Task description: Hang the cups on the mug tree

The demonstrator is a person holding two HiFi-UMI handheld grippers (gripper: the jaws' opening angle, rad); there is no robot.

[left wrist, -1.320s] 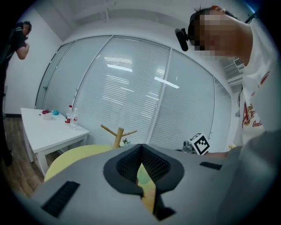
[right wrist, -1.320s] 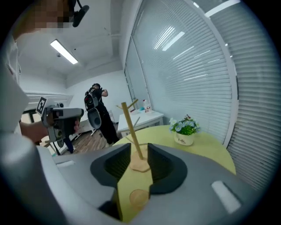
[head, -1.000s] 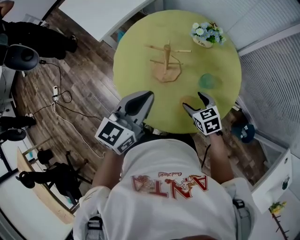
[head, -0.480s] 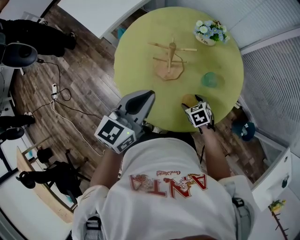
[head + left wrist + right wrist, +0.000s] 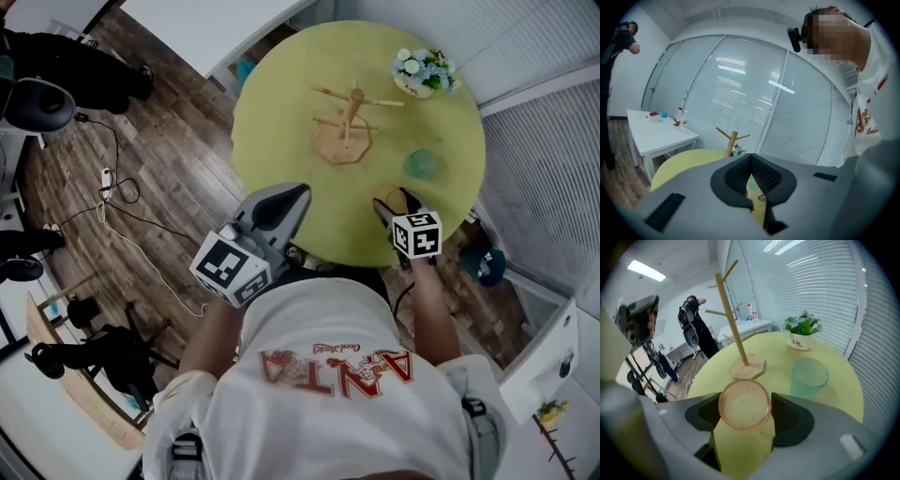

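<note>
Presently the orange cup point(image 5: 743, 408) is bracketed by the right gripper point(image 5: 745, 399), whose wide jaws have just been closing; a firm squeeze is needed next. The left gripper point(image 5: 751, 157) is shut, empty.

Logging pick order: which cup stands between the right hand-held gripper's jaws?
The orange cup: it stands between the jaws of the right hand-held gripper, which have just been closing. The green cup stands apart, beyond it.

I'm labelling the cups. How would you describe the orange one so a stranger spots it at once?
Find the round yellow-green table; at its edge nearest the person stands the orange cup. It is see-through orange, while the green cup, the only other one, stands further in, toward the flowers.
</note>
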